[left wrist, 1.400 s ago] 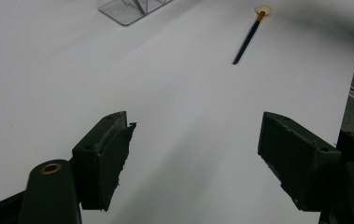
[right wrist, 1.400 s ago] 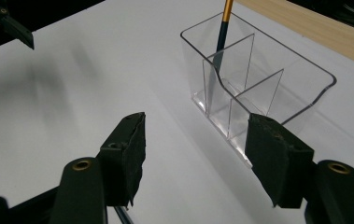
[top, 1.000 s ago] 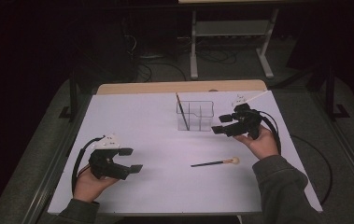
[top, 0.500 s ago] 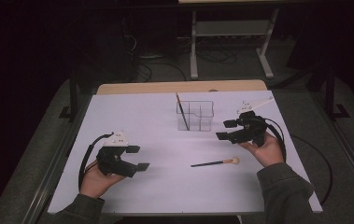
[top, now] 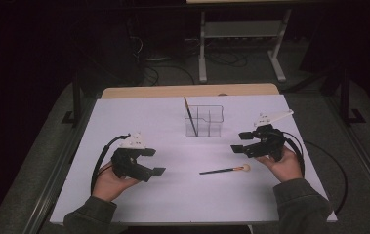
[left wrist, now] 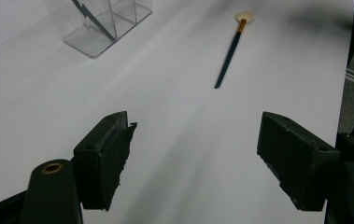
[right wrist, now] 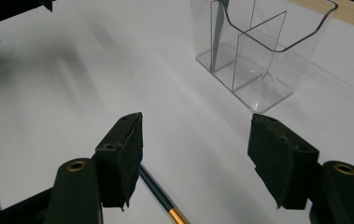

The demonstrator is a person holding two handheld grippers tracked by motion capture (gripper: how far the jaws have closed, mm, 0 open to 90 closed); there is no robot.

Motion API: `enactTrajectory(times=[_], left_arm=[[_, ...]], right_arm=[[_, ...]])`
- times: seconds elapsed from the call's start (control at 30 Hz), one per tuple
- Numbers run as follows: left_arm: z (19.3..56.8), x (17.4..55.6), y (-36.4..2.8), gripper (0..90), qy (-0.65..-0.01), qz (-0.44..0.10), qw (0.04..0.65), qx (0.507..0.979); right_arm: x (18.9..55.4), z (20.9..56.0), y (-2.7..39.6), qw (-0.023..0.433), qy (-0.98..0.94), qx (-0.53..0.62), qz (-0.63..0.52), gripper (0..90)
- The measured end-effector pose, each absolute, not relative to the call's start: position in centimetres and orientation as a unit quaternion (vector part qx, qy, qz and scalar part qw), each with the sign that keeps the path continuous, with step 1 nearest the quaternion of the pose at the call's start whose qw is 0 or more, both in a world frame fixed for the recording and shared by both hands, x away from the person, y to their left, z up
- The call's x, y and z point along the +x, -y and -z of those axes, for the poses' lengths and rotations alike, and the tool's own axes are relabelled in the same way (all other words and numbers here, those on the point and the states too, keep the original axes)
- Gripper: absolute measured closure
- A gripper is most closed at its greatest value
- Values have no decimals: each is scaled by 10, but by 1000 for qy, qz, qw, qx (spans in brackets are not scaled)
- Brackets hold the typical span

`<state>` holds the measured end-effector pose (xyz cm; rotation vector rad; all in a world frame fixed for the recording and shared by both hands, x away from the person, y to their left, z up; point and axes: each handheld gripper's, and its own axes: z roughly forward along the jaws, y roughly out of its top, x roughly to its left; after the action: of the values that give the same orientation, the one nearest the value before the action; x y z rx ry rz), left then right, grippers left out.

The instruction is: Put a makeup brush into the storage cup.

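The brush (top: 224, 170) is laid flat on the tabletop (top: 148, 117), long axis running left-right with its pale head toward the right tool (top: 243, 148), which is parked just above it, released and nothing gripped, clearly nearer.

High view overhead facing forward, 2 gripper views low, sharing clear organizer (top: 203, 121).
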<state>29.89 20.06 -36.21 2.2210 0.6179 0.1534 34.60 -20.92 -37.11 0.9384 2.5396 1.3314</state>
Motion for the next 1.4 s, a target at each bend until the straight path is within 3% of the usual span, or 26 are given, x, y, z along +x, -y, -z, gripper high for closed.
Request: enactTrajectory(times=[0.73, 1.4], left_arm=[[366, 298, -191, 249, -236, -59, 401, 883], [359, 312, -153, 252, -202, -48, 382, 900]], right_arm=[[340, 376, 211, 56, -860, 289, -417, 330], [327, 388, 222, 57, -850, 305, -426, 318]])
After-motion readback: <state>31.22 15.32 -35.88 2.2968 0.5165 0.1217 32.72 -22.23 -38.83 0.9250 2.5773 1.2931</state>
